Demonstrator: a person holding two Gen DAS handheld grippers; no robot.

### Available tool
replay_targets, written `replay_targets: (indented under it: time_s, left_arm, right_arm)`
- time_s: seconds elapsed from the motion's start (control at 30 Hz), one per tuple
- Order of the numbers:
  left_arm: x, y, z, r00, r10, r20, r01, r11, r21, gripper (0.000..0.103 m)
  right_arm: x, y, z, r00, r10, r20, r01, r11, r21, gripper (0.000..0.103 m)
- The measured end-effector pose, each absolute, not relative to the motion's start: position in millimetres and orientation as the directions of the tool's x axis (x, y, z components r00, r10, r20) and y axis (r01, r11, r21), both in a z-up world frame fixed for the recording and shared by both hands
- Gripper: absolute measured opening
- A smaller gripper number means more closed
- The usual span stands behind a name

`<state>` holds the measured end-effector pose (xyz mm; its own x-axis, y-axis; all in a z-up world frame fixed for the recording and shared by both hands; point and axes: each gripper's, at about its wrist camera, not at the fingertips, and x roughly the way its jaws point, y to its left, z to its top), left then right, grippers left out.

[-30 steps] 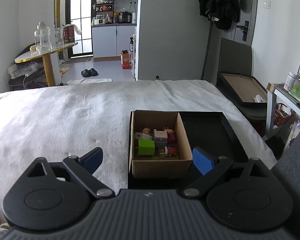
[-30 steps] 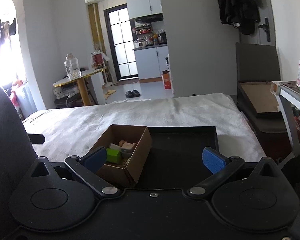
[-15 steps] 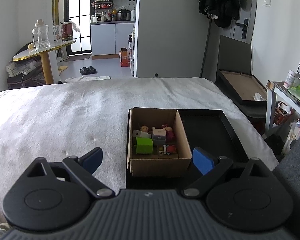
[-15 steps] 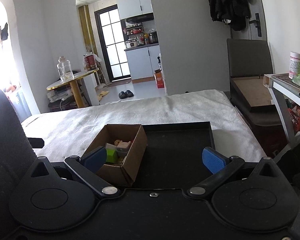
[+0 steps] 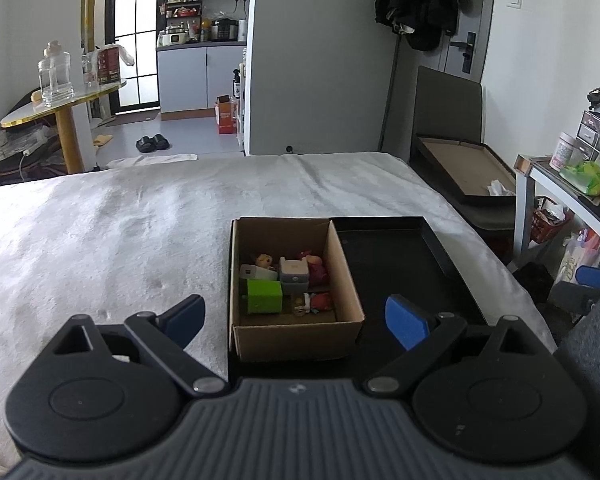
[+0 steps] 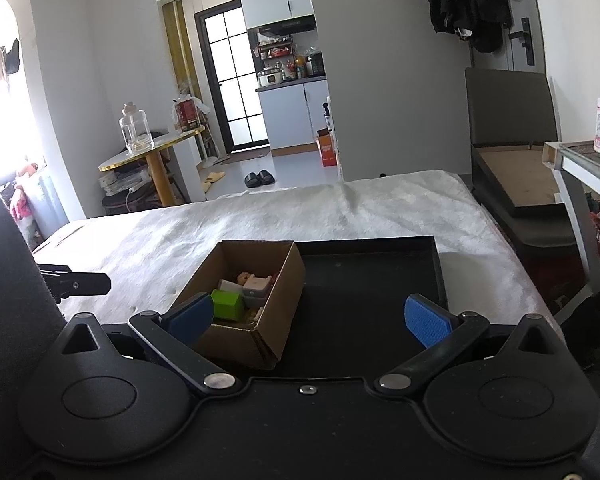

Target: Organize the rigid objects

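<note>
A brown cardboard box (image 5: 296,340) (image 6: 284,280) stands in the left end of a shallow black tray (image 5: 432,240) (image 6: 380,280) on a white bed. Inside the box lie a green block (image 5: 264,297) (image 6: 228,305), a grey and white block (image 5: 294,274) (image 6: 256,288) and several small toy figures (image 5: 316,268). My left gripper (image 5: 296,316) hovers open just short of the box, its blue pads either side of it. Over the tray's near edge my right gripper (image 6: 308,318) is open and holds nothing.
The white blanket (image 5: 120,232) (image 6: 340,208) covers the bed to the left and beyond the tray. A dark chair with a framed board (image 5: 464,168) (image 6: 520,176) stands off the bed's right side, next to a small white side table (image 5: 560,184) (image 6: 580,168) with jars.
Both grippers have risen and tipped down a little, so more of the bed and the box's inside shows. The box, the tray and the toys have stayed put.
</note>
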<state>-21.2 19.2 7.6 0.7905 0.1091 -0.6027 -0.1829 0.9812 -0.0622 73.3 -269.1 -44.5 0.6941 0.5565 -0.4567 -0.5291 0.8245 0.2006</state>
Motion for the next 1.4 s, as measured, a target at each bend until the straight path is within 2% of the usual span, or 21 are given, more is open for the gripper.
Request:
replay_targets:
  time_s: [1.4]
  left_arm:
    - [-14.6,12.9,6.8,0.784,0.082,-0.615,-0.148,0.987,-0.057,0.096]
  right_arm:
    - [75.0,-262.3,-44.5,0.644,0.569,-0.512,-0.542,0.811,0.220,0.103]
